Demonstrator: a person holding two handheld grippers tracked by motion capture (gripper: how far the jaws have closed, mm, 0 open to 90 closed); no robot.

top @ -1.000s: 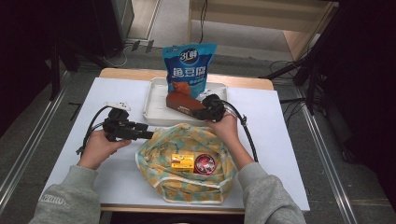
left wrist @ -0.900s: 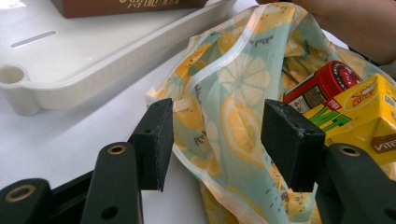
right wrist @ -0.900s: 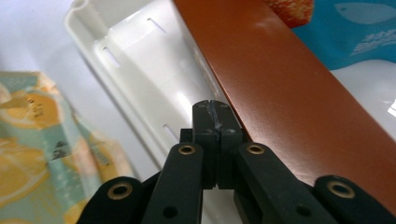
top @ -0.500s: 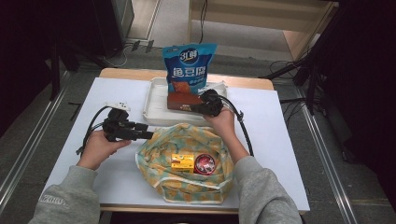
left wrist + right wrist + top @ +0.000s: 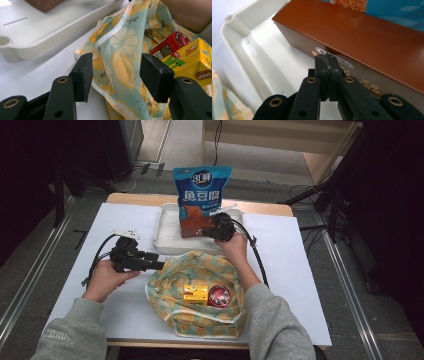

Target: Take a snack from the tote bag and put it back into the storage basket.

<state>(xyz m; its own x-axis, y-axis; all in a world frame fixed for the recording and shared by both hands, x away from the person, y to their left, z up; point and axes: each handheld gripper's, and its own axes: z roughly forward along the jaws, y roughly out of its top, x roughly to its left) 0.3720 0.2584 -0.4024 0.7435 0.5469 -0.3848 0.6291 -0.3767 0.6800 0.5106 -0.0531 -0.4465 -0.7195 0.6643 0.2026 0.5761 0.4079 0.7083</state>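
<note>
Right gripper [image 5: 327, 62]: jaws pressed together, empty, tips at the side face of the brown box [image 5: 362, 37]. Box is a glossy cardboard oblong lying in the white plastic tray [image 5: 167, 227], at 12 o'clock on the table. Left gripper [image 5: 115, 75]: jaws wide, straddling the edge of the thin lemon-print bag [image 5: 120, 57], at its 9 o'clock in the high view.
</note>
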